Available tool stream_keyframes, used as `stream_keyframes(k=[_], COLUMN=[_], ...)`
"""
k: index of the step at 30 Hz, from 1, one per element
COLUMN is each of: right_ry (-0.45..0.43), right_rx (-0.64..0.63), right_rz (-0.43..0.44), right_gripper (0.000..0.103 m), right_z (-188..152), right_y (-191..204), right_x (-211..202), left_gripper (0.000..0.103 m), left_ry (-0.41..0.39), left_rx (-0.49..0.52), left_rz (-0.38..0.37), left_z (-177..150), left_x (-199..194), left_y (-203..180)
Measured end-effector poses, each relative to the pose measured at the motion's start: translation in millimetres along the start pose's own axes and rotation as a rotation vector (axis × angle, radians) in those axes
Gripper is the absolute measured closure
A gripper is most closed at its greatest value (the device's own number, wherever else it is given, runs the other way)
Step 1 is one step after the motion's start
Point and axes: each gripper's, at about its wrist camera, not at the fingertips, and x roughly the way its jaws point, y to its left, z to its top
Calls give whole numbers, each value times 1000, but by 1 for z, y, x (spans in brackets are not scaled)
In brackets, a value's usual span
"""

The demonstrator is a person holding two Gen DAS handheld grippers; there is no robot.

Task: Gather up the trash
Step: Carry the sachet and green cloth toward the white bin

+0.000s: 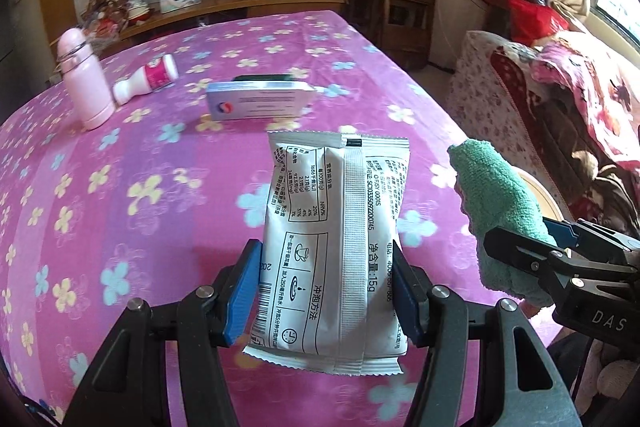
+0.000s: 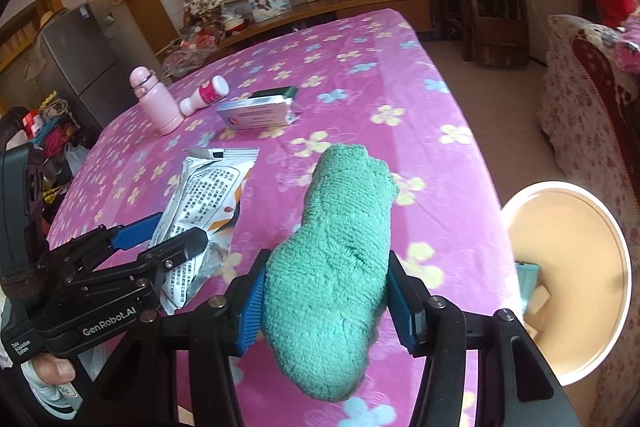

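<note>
Both claws loaded above the flowered surface point(image 1: 120, 155).
The left claw point(image 1: 324, 291) is clamped on a white sachet point(image 1: 336, 247), held upright; beside it the right claw point(image 2: 326, 291) grips a green towel point(image 2: 336, 259), near the round bin point(image 2: 568, 283) off the surface's edge.

The sachet point(image 1: 334, 251) is seen to be of thin, crinkled film with a faint sheen, printed in black, its edges serrated and a ribbed seam run down the back. The cloth point(image 2: 336, 259) is of green terry — looped, fuzzy, wholly matt. The tablecloth point(image 1: 140, 167) appears as soft, smooth printed fabric. Both grippers are made of matt black plastic with ridged blue pads point(image 1: 240, 295) and bright metal pins. The pink bottle point(image 1: 86, 83) looks smooth and satin; the small bottle point(image 1: 146, 79) — glossy white plastic. The box point(image 1: 260, 103) is of coated card. The bin point(image 2: 568, 283) shows a smooth, pale rim.
</note>
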Motion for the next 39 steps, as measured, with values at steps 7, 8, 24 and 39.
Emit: stream_keyframes(k=[7,8,24,39], right_ry=[-10,-11,-25,-18], right_rx=[31,36,150,241], right_rz=[-43,-47,-127,-181], right_gripper=[46,46,46,46], right_z=[-6,-7,-24,-39], right_y=[-28,-32,-111,-169], right_x=[-13,-15,-45,-59], left_gripper=[41,41,41,41], left_ry=[24,27,54,71], left_rx=[44,53,153,218], left_rz=[-44,-50,-139,-189], left_z=[1,1,9,15], left_x=[9,11,25,39], left_y=[-37,-43,-122,-181])
